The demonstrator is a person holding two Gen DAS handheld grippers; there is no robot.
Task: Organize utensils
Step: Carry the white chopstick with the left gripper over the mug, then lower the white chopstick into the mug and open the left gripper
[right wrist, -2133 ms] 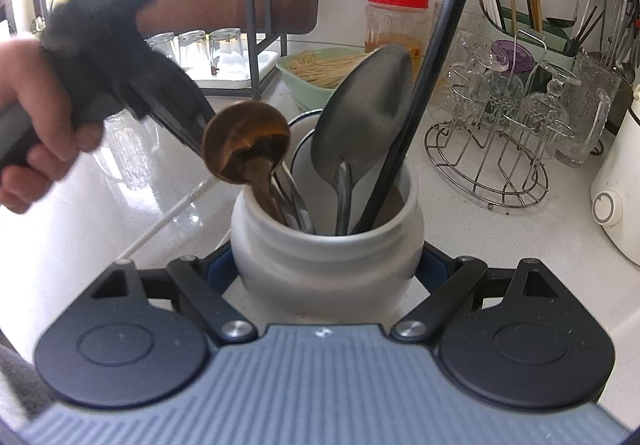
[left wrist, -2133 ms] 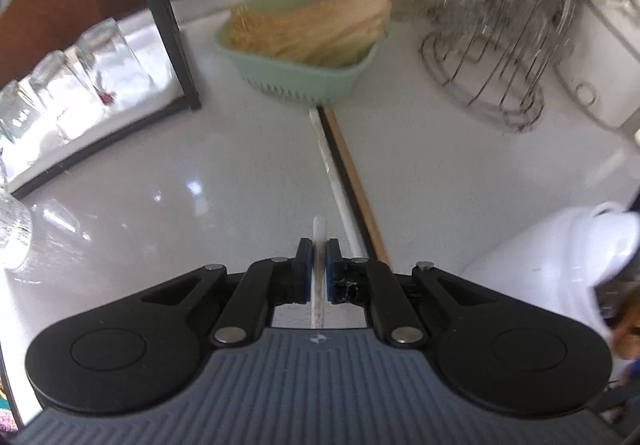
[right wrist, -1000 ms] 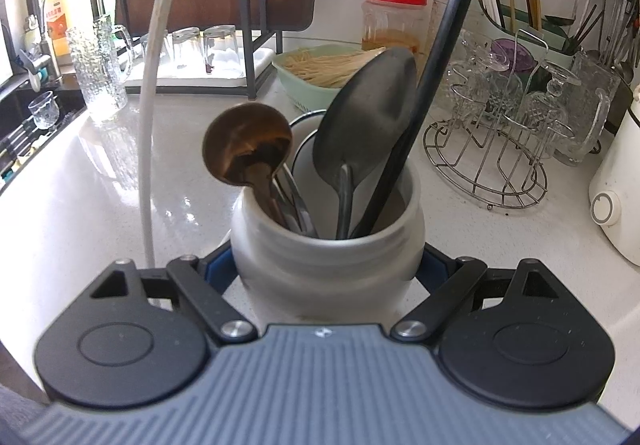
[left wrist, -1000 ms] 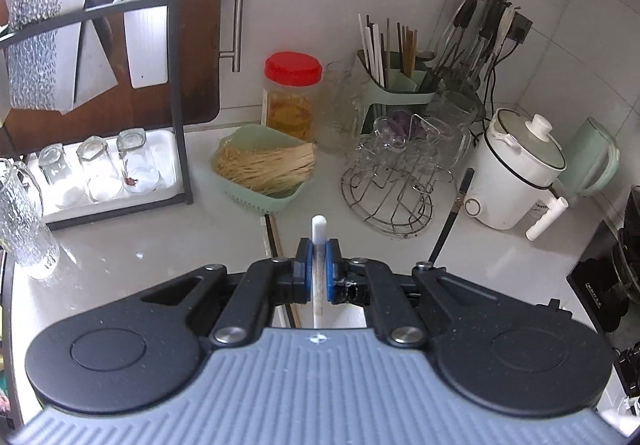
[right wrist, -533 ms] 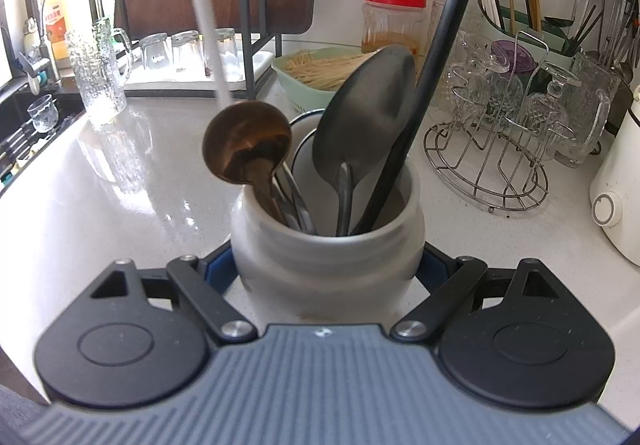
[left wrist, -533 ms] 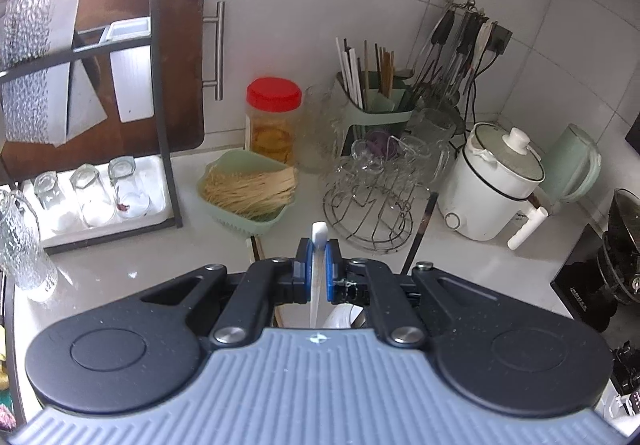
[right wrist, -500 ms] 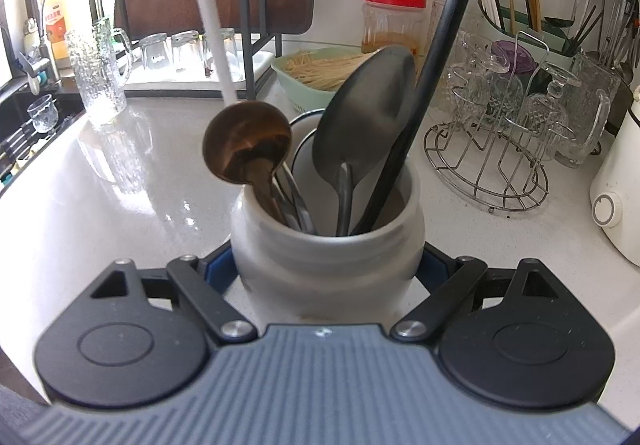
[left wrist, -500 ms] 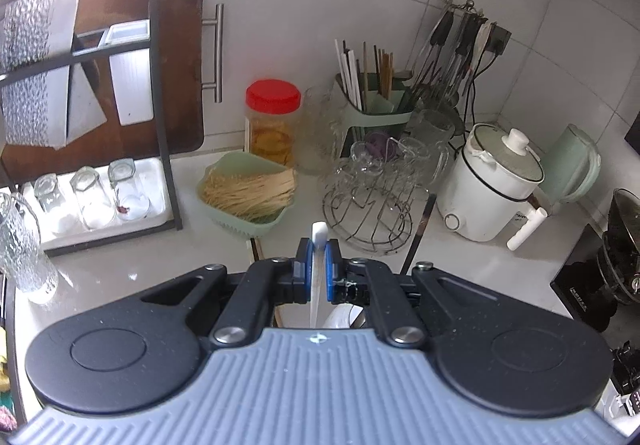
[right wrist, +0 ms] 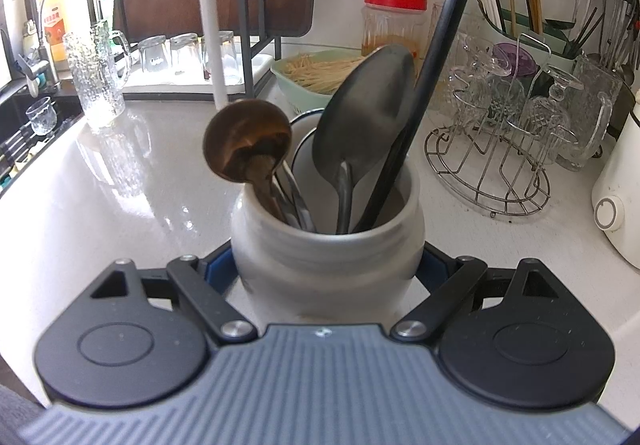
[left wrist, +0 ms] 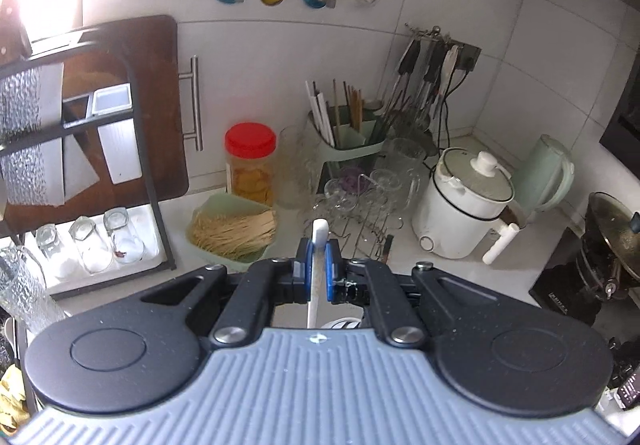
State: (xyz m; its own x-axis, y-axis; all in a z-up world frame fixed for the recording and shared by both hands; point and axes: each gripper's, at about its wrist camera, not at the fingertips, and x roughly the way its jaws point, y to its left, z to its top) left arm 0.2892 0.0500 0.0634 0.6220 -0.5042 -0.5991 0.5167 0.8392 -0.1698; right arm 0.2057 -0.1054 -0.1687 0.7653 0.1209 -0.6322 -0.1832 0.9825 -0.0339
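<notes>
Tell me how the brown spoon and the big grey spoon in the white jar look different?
The brown spoon has a small, round bowl; the grey spoon has a bigger, longer, oval one. The brown spoon is shiny bronze; the grey spoon is dull and dark. The brown spoon leans left, the grey spoon stands higher near the middle. Both sit handle-down in the white jar.

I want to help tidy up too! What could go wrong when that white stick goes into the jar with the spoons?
The jar is already crowded, so the white stick hanging above could bump the brown ladle or the big spoon and slip aside. The left gripper pinches the stick near one end only, so it might swing. The right gripper should hold the jar, or it could tip.
</notes>
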